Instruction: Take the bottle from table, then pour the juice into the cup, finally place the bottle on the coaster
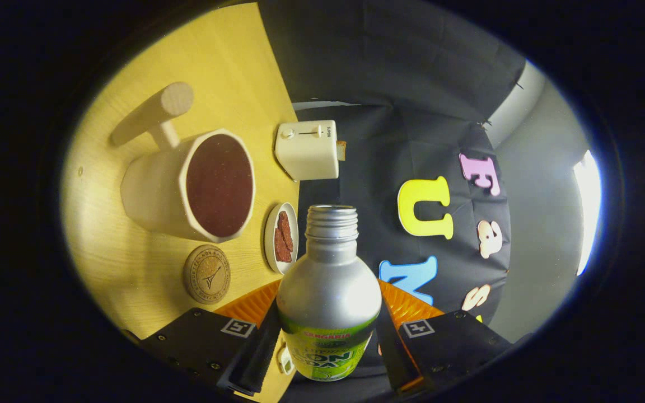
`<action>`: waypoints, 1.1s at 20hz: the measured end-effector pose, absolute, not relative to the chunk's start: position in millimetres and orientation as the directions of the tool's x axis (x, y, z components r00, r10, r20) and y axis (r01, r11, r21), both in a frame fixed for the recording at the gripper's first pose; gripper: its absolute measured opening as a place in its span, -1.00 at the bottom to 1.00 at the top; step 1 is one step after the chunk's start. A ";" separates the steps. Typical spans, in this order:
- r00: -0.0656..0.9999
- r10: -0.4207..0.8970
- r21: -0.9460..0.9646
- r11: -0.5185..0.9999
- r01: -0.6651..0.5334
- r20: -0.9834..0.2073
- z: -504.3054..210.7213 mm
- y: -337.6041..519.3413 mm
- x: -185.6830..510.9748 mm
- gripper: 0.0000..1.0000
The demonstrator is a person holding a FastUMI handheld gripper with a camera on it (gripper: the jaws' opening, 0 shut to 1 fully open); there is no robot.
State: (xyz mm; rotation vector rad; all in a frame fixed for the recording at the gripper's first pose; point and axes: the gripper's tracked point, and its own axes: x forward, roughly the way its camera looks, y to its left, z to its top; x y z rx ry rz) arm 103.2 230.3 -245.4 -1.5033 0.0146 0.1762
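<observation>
Hand-held gripper [327,341]: both fingers closed on a silver bottle [328,291], uncapped, neck pointing forward. Cup [188,184]: on the worktop [221,73], dark contents, coaster [206,274] just beside it. Small dish [281,238] and toaster [307,149]: along the worktop edge.

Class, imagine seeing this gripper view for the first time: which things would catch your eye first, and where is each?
The silver bottle, cap off, sits clamped between the gripper fingers. Beyond the fingers on the yellow wooden table stands a white cup with a wooden handle, full of dark liquid. A round cork coaster lies between cup and fingers.
</observation>
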 end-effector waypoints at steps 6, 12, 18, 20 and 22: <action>0.989 0.068 -0.947 0.286 -0.143 -0.128 -241.0 215.7 106.4 0.60; 0.986 0.060 -0.752 0.641 -0.157 -0.155 -228.0 201.5 108.1 0.60; 0.973 0.148 -0.432 0.877 -0.211 -0.175 -211.5 203.9 114.4 0.61; 0.967 0.192 -0.317 0.918 -0.238 -0.169 -207.2 208.6 114.5 0.61; 0.958 0.236 -0.220 0.937 -0.269 -0.165 -205.1 215.7 117.6 0.60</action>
